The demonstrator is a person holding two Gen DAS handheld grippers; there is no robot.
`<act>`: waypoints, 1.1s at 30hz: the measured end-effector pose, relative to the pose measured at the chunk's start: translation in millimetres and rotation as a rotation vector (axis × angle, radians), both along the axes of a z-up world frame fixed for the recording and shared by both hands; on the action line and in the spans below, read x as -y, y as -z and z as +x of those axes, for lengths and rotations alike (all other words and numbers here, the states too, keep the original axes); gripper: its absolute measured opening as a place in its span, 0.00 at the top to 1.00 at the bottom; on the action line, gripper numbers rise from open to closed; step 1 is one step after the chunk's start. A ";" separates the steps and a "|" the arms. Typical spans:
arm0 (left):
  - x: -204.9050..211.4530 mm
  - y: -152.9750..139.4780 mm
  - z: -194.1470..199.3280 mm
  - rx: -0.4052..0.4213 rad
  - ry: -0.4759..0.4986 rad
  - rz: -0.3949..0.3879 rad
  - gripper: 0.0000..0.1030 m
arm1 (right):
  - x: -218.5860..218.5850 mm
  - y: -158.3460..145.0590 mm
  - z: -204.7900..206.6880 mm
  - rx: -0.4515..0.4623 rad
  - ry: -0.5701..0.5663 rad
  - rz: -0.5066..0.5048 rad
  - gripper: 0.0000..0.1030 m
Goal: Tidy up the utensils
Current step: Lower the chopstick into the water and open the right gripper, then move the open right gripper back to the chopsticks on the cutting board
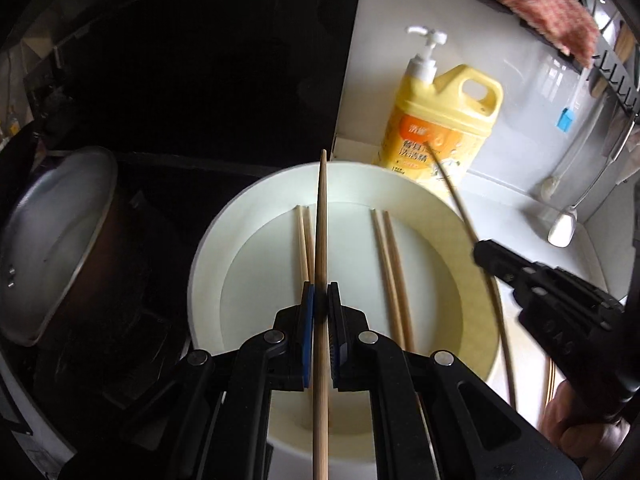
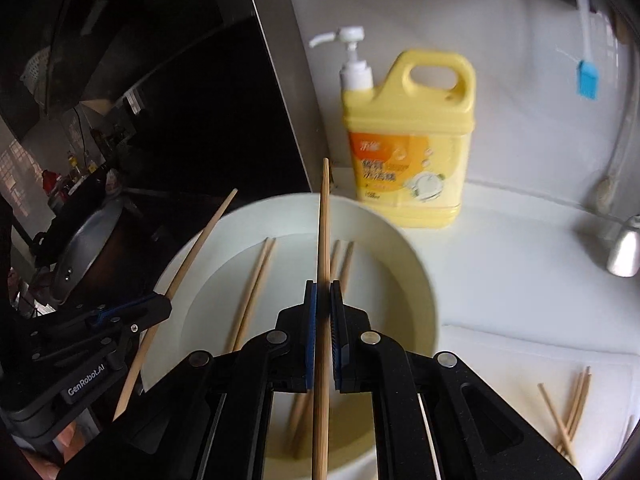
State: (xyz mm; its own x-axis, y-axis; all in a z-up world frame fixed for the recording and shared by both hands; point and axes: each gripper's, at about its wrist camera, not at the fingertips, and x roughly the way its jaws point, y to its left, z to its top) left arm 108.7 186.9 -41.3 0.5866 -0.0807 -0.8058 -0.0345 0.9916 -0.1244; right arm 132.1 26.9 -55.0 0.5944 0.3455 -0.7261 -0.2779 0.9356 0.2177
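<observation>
A white plate (image 1: 212,264) holds two pairs of wooden chopsticks (image 1: 390,264), which also show in the right wrist view (image 2: 256,280). My left gripper (image 1: 321,300) is shut on a chopstick (image 1: 321,216) and holds it above the plate, pointing forward. My right gripper (image 2: 323,300) is shut on another chopstick (image 2: 324,224) above the same plate (image 2: 416,280). In the left wrist view the right gripper (image 1: 480,252) is at the plate's right rim with its chopstick (image 1: 460,204). In the right wrist view the left gripper (image 2: 160,304) is at the left rim.
A yellow pump bottle of dish soap (image 2: 408,140) stands behind the plate. A metal pot lid (image 1: 48,240) lies left on the dark stove. Several loose chopsticks (image 2: 568,408) lie on a white board at the right. A tap (image 2: 624,248) and hanging utensils are at the far right.
</observation>
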 end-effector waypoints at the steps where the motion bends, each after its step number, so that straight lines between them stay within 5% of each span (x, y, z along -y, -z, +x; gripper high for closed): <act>1: -2.1 5.1 5.1 -0.012 0.007 -0.006 0.93 | -5.6 4.1 4.4 -0.012 0.000 -0.006 0.94; 18: -12.2 60.5 42.8 -0.136 0.053 -0.038 0.93 | -25.5 50.4 37.2 -0.202 0.032 -0.076 0.94; 30: -15.7 73.0 46.0 -0.195 0.044 -0.036 0.92 | -18.0 56.5 40.0 -0.236 0.064 -0.093 0.89; 32: -15.6 70.9 45.5 -0.190 0.034 -0.023 0.85 | -15.2 54.0 39.4 -0.223 0.077 -0.092 0.75; 33: -15.7 70.2 44.8 -0.188 0.029 -0.020 0.71 | -13.7 52.2 39.1 -0.214 0.081 -0.095 0.75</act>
